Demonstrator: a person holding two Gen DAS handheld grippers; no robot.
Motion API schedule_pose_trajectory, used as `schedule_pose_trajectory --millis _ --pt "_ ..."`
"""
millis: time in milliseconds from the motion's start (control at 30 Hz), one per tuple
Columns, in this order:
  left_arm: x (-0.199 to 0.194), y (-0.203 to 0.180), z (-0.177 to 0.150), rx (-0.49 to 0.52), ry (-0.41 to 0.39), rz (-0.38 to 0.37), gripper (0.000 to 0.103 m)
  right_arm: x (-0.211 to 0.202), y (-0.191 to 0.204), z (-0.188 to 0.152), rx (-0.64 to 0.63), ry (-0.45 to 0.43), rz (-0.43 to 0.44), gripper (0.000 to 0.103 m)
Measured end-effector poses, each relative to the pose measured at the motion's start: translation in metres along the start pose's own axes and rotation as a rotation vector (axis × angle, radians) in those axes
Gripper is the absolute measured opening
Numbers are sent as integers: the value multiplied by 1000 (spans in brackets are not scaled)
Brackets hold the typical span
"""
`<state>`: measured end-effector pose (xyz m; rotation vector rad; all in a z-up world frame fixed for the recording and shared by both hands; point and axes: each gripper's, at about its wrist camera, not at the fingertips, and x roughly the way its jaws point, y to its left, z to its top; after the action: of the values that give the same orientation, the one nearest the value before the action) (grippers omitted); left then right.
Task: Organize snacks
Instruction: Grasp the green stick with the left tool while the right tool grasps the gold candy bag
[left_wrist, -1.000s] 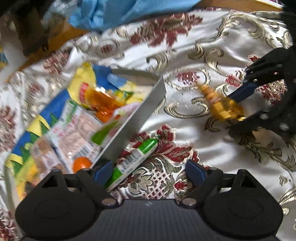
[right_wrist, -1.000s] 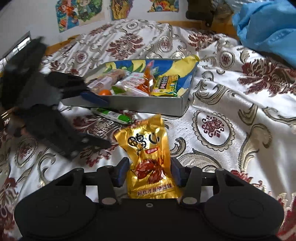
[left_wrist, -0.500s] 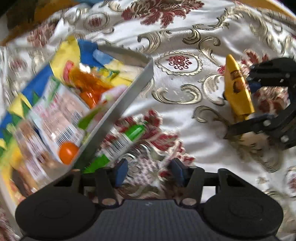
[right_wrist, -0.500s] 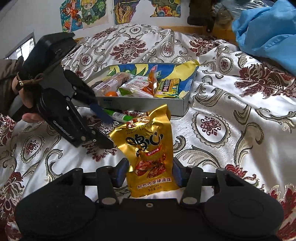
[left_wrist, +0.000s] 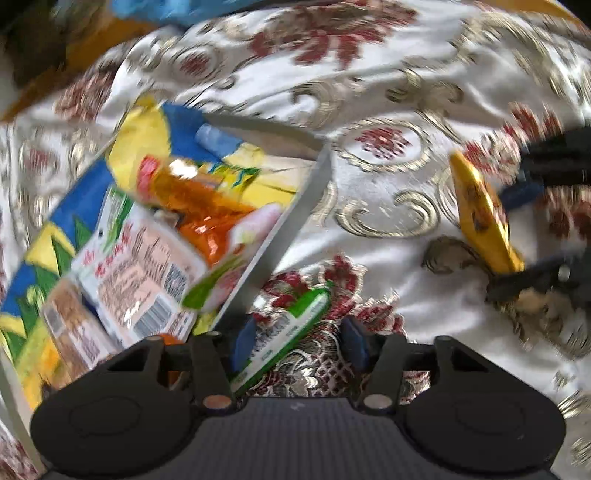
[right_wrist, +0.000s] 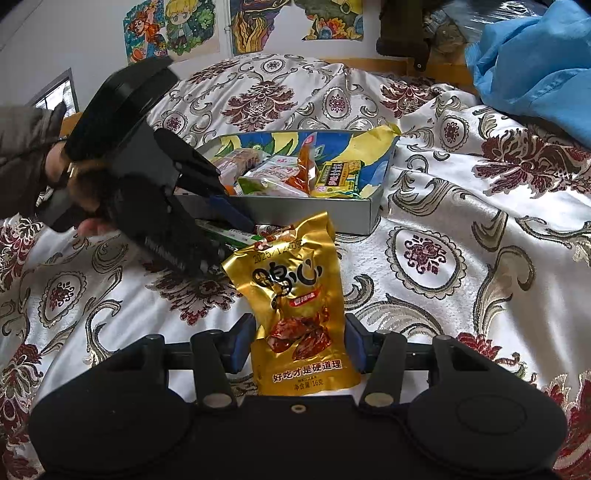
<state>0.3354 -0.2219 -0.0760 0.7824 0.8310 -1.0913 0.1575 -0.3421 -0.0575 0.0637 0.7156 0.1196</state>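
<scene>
Since the earlier frame, the left hand-held gripper (left_wrist: 297, 341) has slid over to the green-and-white snack stick (left_wrist: 291, 325) lying on the patterned bedspread (left_wrist: 388, 229), and its jaws have just been closing. The stick now sits between the blue pads, close against the left one, with a gap on the other side, so the jaws are narrowed but not pinching it. Blur hides finer contact. The stick lies just beside the near wall of the grey box (right_wrist: 314, 214), which is filled with other snack packets (right_wrist: 291, 177). The right hand-held gripper (right_wrist: 297, 349) pinches the lower part of a gold snack pouch (right_wrist: 295, 295), holding it upright above the bedspread in front of the box. A blue cloth (right_wrist: 535, 66) lies at the far right of the bed.
</scene>
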Motion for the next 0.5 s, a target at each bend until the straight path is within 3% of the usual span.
schedule_pose_trajectory --millis 67,267,400,500 --pt "0 6 0 -50 5 -10 48 2 0 1 4 1 -1 53" --pt "-8 -14 -4 -68 -3 78 43 5 2 1 -4 2 -9 50" --pt "-25 -28 -11 -120 8 28 40 3 6 3 -14 5 -7 46" --pt "-35 -38 -18 -241 35 -10 34 1 9 5 -13 13 -6 45"
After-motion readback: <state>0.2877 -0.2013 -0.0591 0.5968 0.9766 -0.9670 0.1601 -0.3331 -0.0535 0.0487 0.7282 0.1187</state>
